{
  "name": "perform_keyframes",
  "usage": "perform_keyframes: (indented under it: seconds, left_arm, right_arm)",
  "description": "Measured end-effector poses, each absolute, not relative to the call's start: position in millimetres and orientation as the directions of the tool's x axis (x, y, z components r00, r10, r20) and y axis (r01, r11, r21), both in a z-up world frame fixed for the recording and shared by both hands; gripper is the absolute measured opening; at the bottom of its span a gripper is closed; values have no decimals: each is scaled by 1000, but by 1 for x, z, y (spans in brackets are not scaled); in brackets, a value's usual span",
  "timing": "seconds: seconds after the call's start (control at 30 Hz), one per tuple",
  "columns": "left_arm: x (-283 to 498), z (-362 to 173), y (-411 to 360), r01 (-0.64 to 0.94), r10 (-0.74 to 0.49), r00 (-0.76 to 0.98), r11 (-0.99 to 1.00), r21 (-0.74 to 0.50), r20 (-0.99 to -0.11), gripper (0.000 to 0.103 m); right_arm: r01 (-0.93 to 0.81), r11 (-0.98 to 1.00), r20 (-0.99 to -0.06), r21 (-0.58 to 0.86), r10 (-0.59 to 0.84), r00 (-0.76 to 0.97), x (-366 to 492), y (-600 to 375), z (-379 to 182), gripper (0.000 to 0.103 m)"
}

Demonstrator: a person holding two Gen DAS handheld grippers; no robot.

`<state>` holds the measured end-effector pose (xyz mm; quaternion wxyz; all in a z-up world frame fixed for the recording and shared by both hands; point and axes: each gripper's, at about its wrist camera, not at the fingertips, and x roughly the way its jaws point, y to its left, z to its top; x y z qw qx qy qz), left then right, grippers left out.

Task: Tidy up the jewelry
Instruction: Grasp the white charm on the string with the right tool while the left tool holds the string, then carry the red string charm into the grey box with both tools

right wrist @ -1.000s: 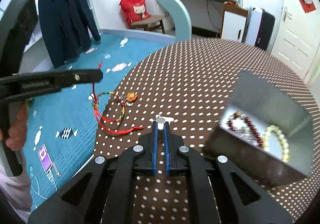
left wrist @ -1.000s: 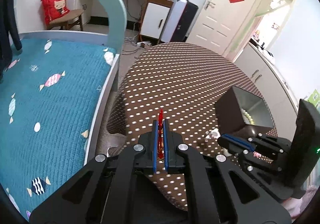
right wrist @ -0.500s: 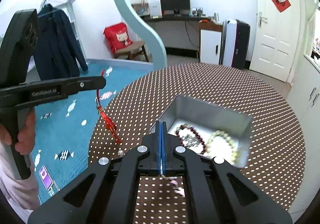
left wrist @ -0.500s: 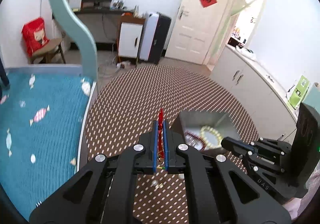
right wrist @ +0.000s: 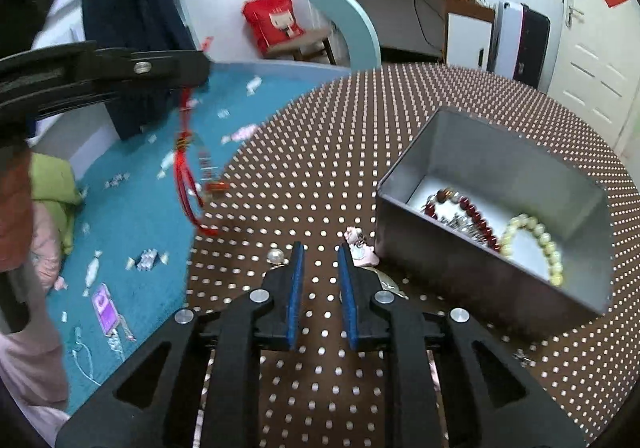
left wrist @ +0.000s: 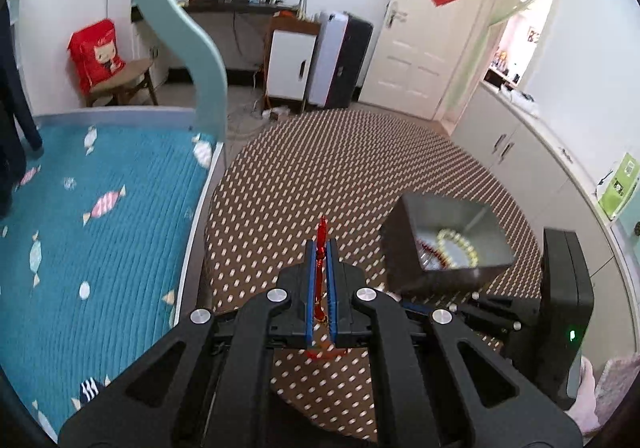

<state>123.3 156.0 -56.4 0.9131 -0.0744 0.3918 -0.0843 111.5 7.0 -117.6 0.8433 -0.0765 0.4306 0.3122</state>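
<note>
The red cord bracelet [right wrist: 188,171] hangs in the air beside the table edge, pinched at its top end, with small coloured beads and loose red strands trailing down. The metal box [right wrist: 496,183] stands open on the dotted tablecloth, slightly turned. Inside it lie a dark red bead bracelet [right wrist: 468,213] and a pale yellow-green bead bracelet [right wrist: 538,244], side by side. Just beside the near corner of the box lies a small pink ornament [right wrist: 360,248] on the cloth, and a pearl earring [right wrist: 276,256] lies near it, a little apart.
</note>
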Motion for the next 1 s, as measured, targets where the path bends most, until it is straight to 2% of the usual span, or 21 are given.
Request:
perform_keyframes:
  seconds: [0.1, 0.17, 0.43, 0.53, 0.57, 0.6, 1.0]
  left_arm:
    - [125, -71, 163, 94, -223, 653, 972, -214, -724, 4]
    - [125, -78, 164, 103, -237, 641, 969, -223, -730, 4]
    - [132, -90, 161, 131, -269, 620, 962, -241, -737, 4]
    - [135, -92, 158, 139, -273, 615, 961, -239, -740, 4]
    - [135, -92, 157, 139, -272, 614, 961, -238, -741, 4]
    - [136, -92, 157, 138, -271, 613, 962, -237, -742, 4]
    - [140, -74, 155, 131, -262, 645, 963, -234, -718, 4]
  right_arm:
    - [-570, 816, -787, 95, 412, 460, 118, 13, -122, 19]
    - [-551, 830, -791, 86, 394, 469, 124, 12, -122, 25]
    - [-542, 840, -807, 21, 334, 487, 128, 16, -136, 25]
    - [-548, 836, -806, 13, 333, 489, 130, 17, -139, 24]
    - [-547, 837, -804, -5, 322, 500, 131, 16, -140, 16]
    - [-549, 835, -801, -22, 314, 510, 130, 16, -140, 14]
    - [-546, 834, -760, 82, 406, 507, 130, -1, -117, 13]
